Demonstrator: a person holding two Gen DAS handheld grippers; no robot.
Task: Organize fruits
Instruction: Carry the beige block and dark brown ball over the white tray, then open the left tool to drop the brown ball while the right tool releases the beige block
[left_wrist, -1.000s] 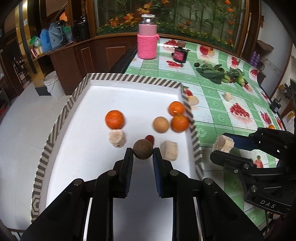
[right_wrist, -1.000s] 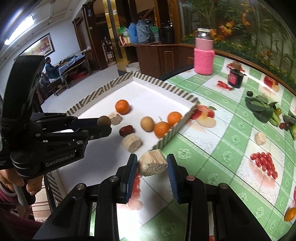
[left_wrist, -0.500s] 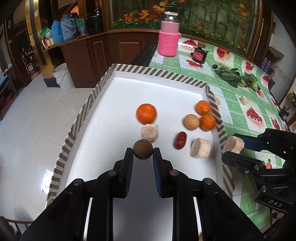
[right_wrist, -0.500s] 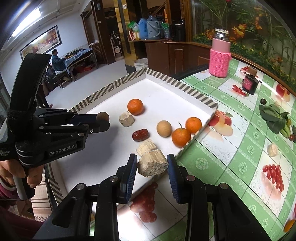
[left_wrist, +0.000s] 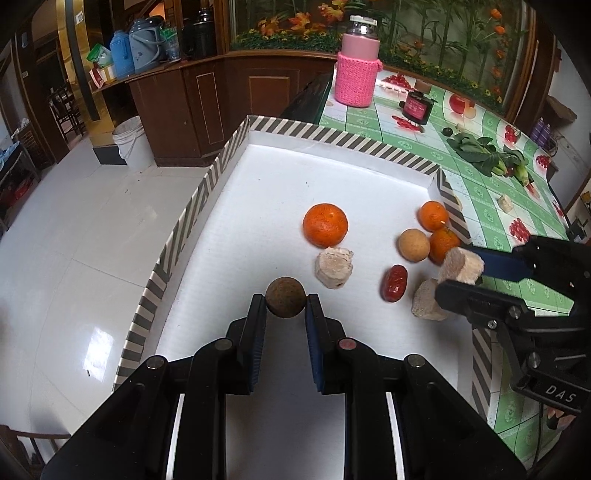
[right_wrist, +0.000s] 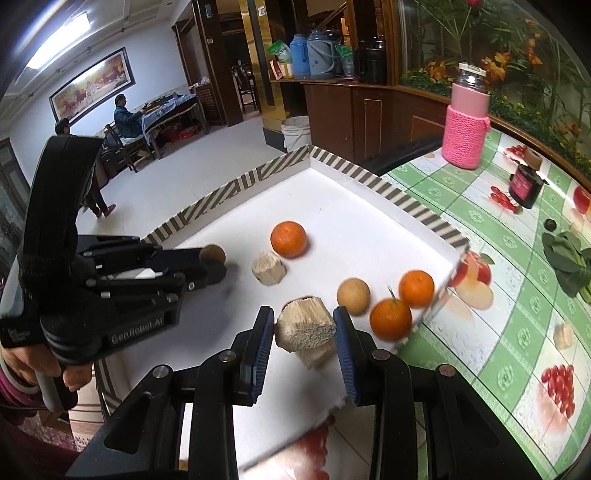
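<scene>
A white tray (left_wrist: 207, 192) (right_wrist: 343, 170) with a striped rim holds three oranges, the largest (left_wrist: 325, 224) (right_wrist: 288, 238) towards the middle, a tan round fruit (left_wrist: 413, 240) (right_wrist: 353, 296), a red date (left_wrist: 393, 283) and pale fibrous chunks (left_wrist: 334, 267) (right_wrist: 268, 268). My left gripper (left_wrist: 286, 298) (right_wrist: 214, 266) is shut on a small brown round fruit (left_wrist: 286, 297) (right_wrist: 212, 254) just above the tray's near left part. My right gripper (right_wrist: 304, 326) (left_wrist: 461, 271) is shut on a pale fibrous chunk (right_wrist: 305, 328) (left_wrist: 460, 265) over the tray's right side, above another chunk (left_wrist: 426, 304).
The tray lies on a table with a green fruit-print cloth (right_wrist: 517, 295). On it stand a jar in a pink knitted sleeve (left_wrist: 357, 74) (right_wrist: 466, 125), a small dark jar (left_wrist: 416, 105), leafy greens (left_wrist: 480, 153) and one more pale chunk (right_wrist: 563, 335). Two people are far off in the room.
Both grippers have moved leftwards with their loads: the right one went from over the cloth to over the tray, and the left one drew away from the fruit cluster.
</scene>
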